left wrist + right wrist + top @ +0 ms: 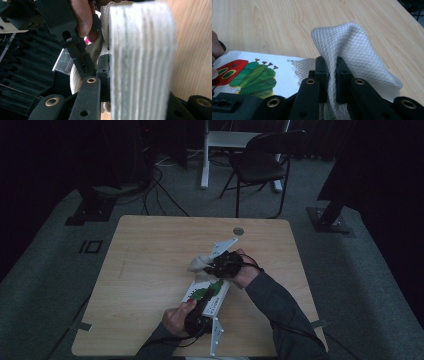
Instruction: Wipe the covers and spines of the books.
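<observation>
A white picture book [200, 292] with a green and red caterpillar on its cover lies near the table's front middle. My left gripper [202, 312] holds it at its near end; in the left gripper view the book's thick page edge [142, 50] sits clamped between the jaws. Just beyond the book, my right gripper [220, 265] is shut on a white quilted cloth [196, 265]. In the right gripper view the cloth [352, 42] bunches up out of the closed right gripper [332, 67], touching the book's far end [262, 72].
The light wooden table [150, 260] has a round grommet [238, 231] near its far edge. A black chair [265, 162] and a white desk leg [205, 165] stand behind the table. Dark stand bases [90, 210] and cables lie on the grey carpet.
</observation>
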Demonstrator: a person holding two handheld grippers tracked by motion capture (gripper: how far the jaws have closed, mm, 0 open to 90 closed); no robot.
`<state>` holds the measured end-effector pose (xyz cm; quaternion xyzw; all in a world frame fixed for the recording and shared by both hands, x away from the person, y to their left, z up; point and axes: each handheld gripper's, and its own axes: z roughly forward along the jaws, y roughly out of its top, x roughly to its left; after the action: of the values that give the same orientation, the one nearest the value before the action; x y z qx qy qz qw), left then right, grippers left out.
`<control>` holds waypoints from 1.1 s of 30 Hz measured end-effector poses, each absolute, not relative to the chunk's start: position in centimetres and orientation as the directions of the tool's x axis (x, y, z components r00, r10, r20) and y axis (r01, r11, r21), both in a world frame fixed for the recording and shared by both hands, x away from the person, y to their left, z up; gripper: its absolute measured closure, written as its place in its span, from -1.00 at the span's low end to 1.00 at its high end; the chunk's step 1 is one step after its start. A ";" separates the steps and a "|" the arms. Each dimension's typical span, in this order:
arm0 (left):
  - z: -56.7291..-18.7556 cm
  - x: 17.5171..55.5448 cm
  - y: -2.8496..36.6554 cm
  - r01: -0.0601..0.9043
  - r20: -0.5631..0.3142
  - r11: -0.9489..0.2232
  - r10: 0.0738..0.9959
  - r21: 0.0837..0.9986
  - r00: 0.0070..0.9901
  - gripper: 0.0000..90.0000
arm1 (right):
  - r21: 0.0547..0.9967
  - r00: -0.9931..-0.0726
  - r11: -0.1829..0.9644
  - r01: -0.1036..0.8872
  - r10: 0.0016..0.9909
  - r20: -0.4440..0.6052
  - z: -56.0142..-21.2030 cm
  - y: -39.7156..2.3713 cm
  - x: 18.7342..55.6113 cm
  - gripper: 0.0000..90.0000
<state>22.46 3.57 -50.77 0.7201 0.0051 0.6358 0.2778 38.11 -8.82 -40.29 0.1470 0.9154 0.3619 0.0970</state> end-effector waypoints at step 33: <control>-50.9 22.6 3.6 -0.338 0.918 -0.854 0.352 0.396 0.186 0.70 | 0.641 -0.979 0.761 0.102 0.192 -0.071 -40.1 -6.3 35.6 0.86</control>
<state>22.58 3.63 -50.89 0.7212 0.0048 0.6379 0.2701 35.57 -6.31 -40.06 0.0785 0.9359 0.3370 0.0663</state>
